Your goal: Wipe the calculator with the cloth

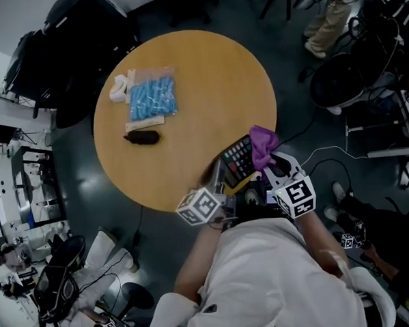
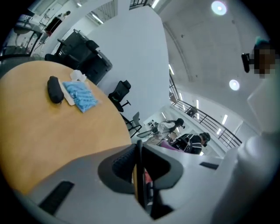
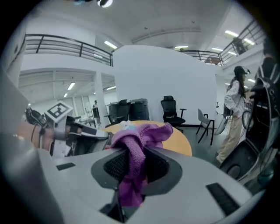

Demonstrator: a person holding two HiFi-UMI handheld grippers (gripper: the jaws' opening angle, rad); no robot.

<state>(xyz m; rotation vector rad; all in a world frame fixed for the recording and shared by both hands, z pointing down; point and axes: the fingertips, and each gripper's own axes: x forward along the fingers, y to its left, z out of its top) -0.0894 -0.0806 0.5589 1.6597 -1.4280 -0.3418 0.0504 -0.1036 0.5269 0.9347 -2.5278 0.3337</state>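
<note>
Our left gripper (image 1: 220, 179) is clamped on the thin edge of the calculator (image 1: 237, 160) and holds it at the near edge of the round table (image 1: 206, 70), with the keys turned up toward us. Our right gripper (image 1: 267, 161) pinches the purple cloth (image 1: 261, 143) between its jaws. The cloth's bunched end lies against the calculator's right end. Toward the table's far left edge lie a bag of blue pieces (image 1: 152, 99), a dark pouch (image 1: 142, 137) just beside it, and a white bundle (image 1: 119, 88).

My head camera looks steeply down on the table (image 1: 207, 91). Both gripper cameras face across it from its near edge.
</note>
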